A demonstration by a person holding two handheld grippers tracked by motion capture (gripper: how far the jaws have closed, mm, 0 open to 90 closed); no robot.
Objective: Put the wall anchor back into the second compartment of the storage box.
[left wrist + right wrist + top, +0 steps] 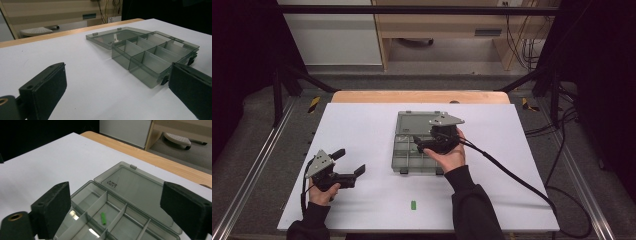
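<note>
A grey see-through compartment box (404,161) lies open mid-table, its lid (414,122) flat on the far side. My right gripper (418,144) hovers over the box, jaws open and empty. In the right gripper view, the right gripper (121,203) looks down on the box (82,189), where a small green piece (103,218) lies in a middle compartment. A second green piece (413,205) lies on the table near the front edge. My left gripper (350,161) rests open at the front left, holding nothing; in the left gripper view, the left gripper (120,95) faces the box (155,58).
A white sheet (362,130) covers the table, with a wooden edge (419,96) at the back. Black cables (512,175) trail from the right gripper across the right side. Metal rails (257,160) run along both sides of the table.
</note>
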